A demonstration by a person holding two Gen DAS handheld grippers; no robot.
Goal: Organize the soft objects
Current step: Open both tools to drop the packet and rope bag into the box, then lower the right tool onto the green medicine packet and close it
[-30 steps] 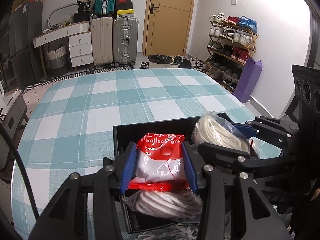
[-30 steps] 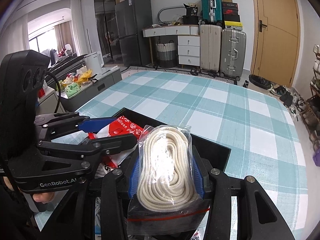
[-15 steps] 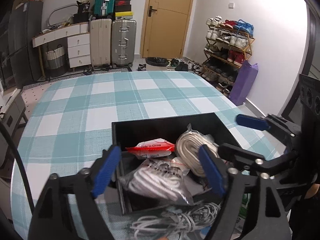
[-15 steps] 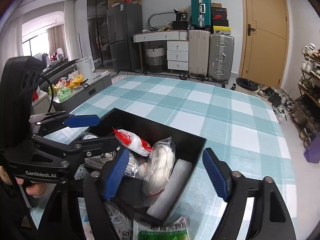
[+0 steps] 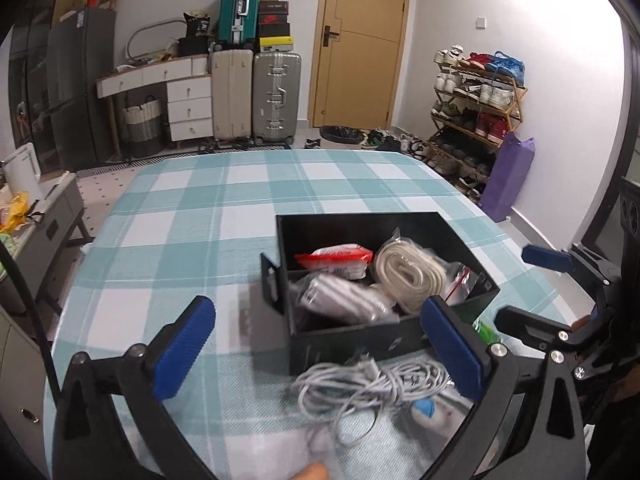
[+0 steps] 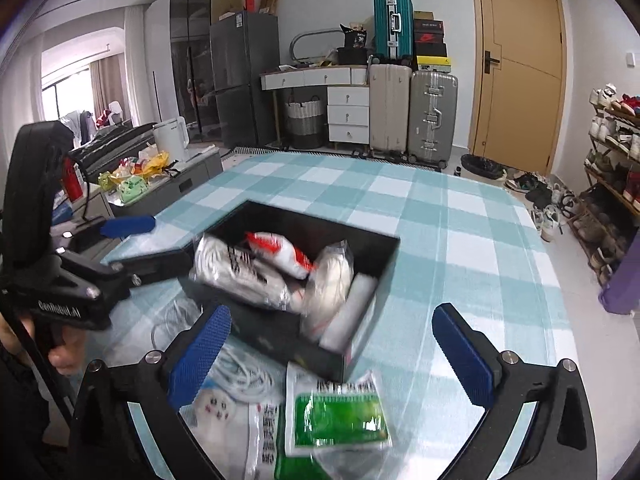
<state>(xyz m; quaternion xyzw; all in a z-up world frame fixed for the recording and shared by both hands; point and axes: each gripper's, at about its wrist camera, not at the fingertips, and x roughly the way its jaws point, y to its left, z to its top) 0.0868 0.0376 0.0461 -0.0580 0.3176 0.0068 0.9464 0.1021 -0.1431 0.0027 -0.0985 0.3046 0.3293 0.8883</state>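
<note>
Two claws, both spread wide and holding nothing: left claw [image 5: 316, 356] low over the near edge of the tabletop [image 5: 192, 216], right claw [image 6: 332, 352] likewise, blue pads well apart on each. Between and beyond them, black box [image 5: 360, 344] on the checked cloth, open at the top, partly filled. Inside it: red-and-white packet [image 5: 334, 258] toward the far wall, bagged coil of cream rope [image 5: 408, 276] to the right of it, bagged grey-white bundle [image 5: 340, 298] nearer the front wall. From the right wrist view, also a white foam-like roll [image 6: 352, 308] lying along the box's right wall, just beside the rope bag. Outside the box, touching or nearly touching its front wall: loose tangle of grey-white cable [image 5: 372, 388] directly under the left claw. Just beside it, green-labelled packet [image 6: 340, 416] and a white printed bag [image 6: 228, 412], both under the right claw. Lettering on these blurred, probably not readable. Far behind, suitcases [image 5: 256, 92] and a shoe rack [image 5: 476, 116] against the walls.
</note>
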